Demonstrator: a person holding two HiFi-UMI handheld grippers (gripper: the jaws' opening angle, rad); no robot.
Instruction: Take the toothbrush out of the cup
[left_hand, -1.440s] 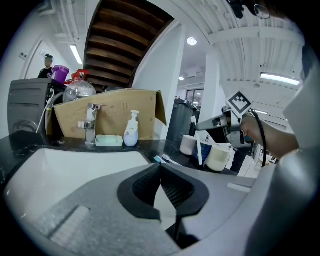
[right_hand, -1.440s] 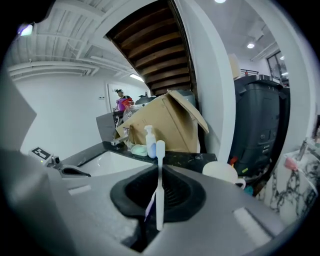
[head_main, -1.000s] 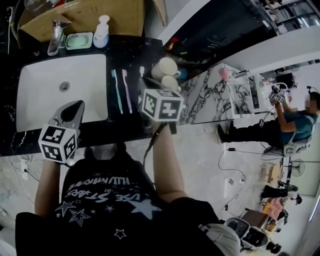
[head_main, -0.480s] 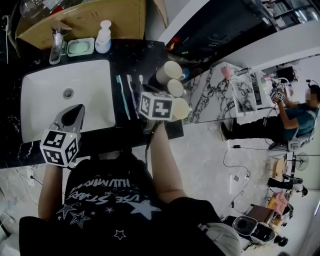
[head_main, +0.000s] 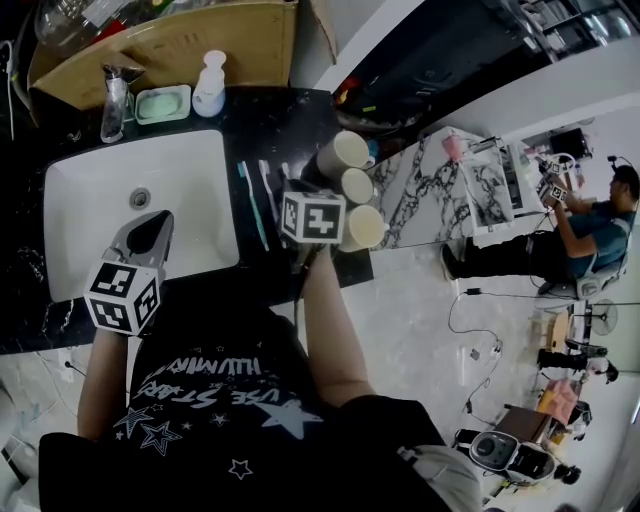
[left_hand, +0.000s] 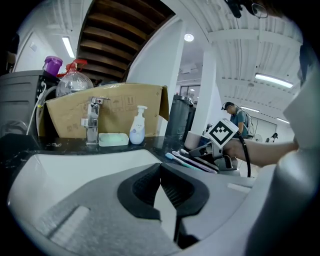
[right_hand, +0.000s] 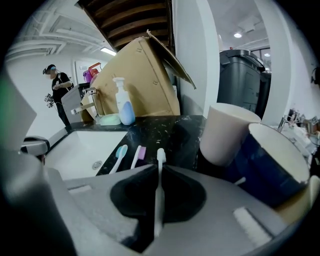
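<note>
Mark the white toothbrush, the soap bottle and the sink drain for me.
white toothbrush (right_hand: 159, 192), right gripper view, on its handle
soap bottle (head_main: 209, 96), head view, on its body
sink drain (head_main: 141, 198), head view, on its centre

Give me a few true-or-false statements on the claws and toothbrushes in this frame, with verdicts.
1. The right claw is shut on a white toothbrush. True.
2. The left claw grips a toothbrush. False: it is shut with nothing in it, by the sink.
3. A teal toothbrush and a purple toothbrush lie on the counter. True.
4. The white toothbrush stands in a cup. False: it is out of the cups, held in the right claw.
</note>
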